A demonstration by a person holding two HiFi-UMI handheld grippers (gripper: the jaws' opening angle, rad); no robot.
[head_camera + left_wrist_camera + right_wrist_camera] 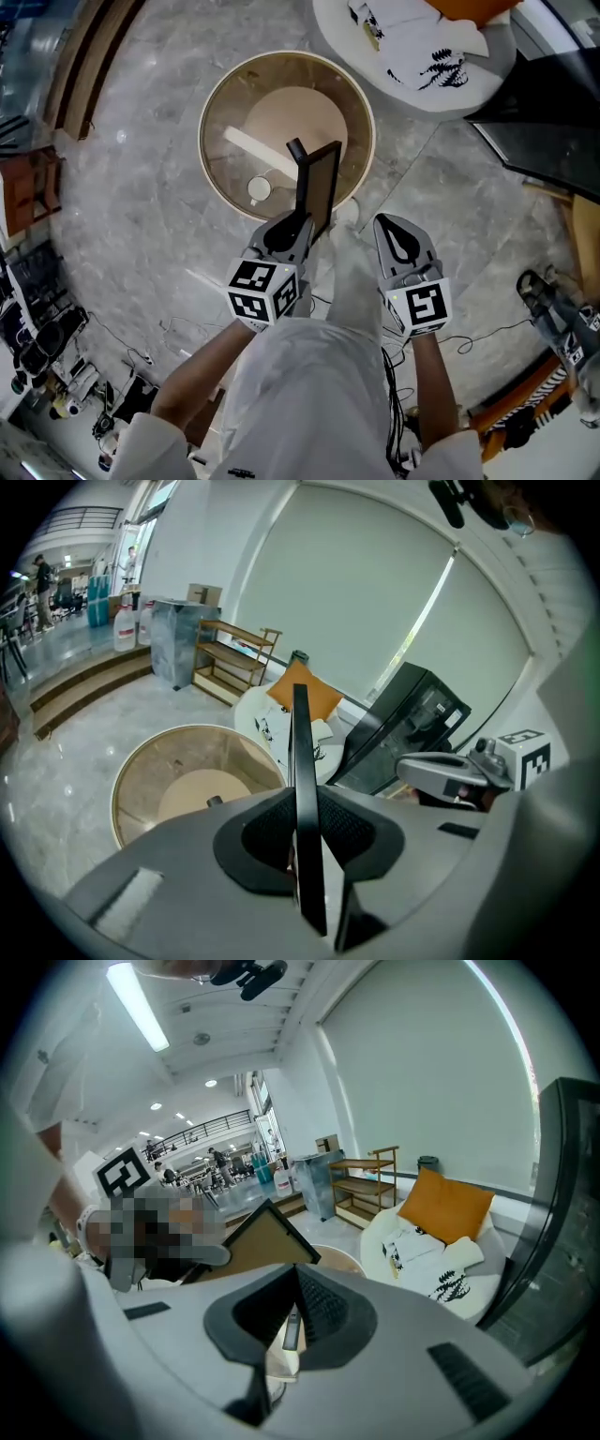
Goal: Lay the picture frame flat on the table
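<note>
Your left gripper (302, 225) has its jaws clamped on the lower end of the black rectangular picture frame (319, 183). It holds the frame upright on its edge at the near side of the round glass-topped table with the pale wooden rim (202, 141). In the left gripper view the frame (302, 789) runs as a thin dark blade straight up between the two pads, and its brown backing faces your right gripper (389, 225). That gripper hangs just beside the frame without touching it, jaws together on nothing. The head view does not show whether the frame's bottom edge rests on the glass or hangs just above it. The frame is gripped and brought to the table, but the laying down looks not yet begun, since no face of it lies on the surface. What remains, by this reading, is to tip it over, lower it flat onto bare glass away from the small white disc (259, 189) lying there, and let the left jaws part.
</note>
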